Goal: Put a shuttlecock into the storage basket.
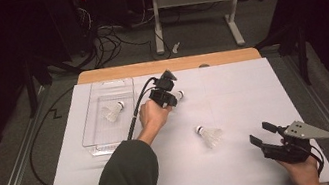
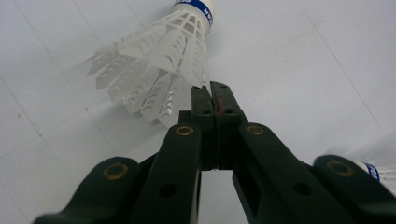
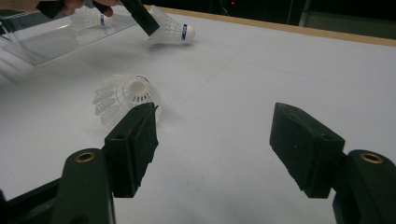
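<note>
- the left gripper [image 1: 170, 100] is pinching its fingers [image 2: 201, 100] together on the skirt edge of a shuttlecock [image 2: 161, 56], which is lying on the white table [image 1: 233, 91] just right of the clear tray [image 1: 103, 133].
- a second shuttlecock [image 1: 114, 111] is lying inside that tray.
- the right gripper [image 1: 265, 135] is resting near the table's front right corner, its fingers [image 3: 135, 140] standing wide with nothing between them.
- a third shuttlecock [image 1: 210, 135] is lying between the two grippers.
</note>
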Tool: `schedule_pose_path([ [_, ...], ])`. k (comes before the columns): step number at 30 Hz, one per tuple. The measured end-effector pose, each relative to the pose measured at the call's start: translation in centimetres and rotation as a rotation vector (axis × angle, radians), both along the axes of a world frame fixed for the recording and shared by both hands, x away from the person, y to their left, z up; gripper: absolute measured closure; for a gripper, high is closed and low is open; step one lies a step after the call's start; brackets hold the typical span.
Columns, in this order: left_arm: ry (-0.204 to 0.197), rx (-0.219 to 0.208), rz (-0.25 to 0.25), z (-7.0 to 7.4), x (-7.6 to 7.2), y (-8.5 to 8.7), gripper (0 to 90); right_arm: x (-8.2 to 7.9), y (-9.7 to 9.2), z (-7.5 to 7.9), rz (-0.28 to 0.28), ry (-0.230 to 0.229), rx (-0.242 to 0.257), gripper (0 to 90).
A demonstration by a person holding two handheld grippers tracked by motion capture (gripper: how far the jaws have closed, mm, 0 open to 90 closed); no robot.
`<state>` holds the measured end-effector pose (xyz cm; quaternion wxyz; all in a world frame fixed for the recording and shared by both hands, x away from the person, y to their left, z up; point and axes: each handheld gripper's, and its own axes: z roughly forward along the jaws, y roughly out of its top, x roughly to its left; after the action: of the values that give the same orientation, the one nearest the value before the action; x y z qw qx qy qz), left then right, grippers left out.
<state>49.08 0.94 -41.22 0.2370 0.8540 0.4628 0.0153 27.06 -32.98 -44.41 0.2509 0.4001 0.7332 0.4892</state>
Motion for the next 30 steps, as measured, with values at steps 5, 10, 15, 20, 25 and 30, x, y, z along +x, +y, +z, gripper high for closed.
schedule_pose_path([
  [5, -0.004, 0.01, -0.012, 0.4, -0.2, 0.3, 90.0, 0.0, 0.0, 0.0, 0.001, 0.001, -0.001, 32.7],
  [10, -0.016, 0.007, -0.033, 0.9, -0.5, 0.6, 90.0, 0.0, 0.0, 0.0, -0.001, 0.0, -0.001, 32.7],
  [15, -0.029, 0.005, -0.053, 1.6, -1.0, 0.9, 90.0, 0.0, 0.0, 0.0, -0.002, 0.0, 0.0, 32.7],
  [20, -0.041, 0.002, -0.076, 2.2, -1.6, 1.1, 90.0, 0.0, 0.0, 0.0, -0.003, 0.0, 0.001, 32.7],
  [25, -0.051, -0.011, -0.094, 2.9, -2.3, 1.2, 90.0, 0.1, -0.1, 0.0, -0.003, 0.001, 0.0, 32.7],
  [30, -0.054, -0.021, -0.101, 3.3, -2.9, 1.7, 90.0, 0.0, 0.0, 0.0, -0.001, 0.001, -0.001, 32.7],
])
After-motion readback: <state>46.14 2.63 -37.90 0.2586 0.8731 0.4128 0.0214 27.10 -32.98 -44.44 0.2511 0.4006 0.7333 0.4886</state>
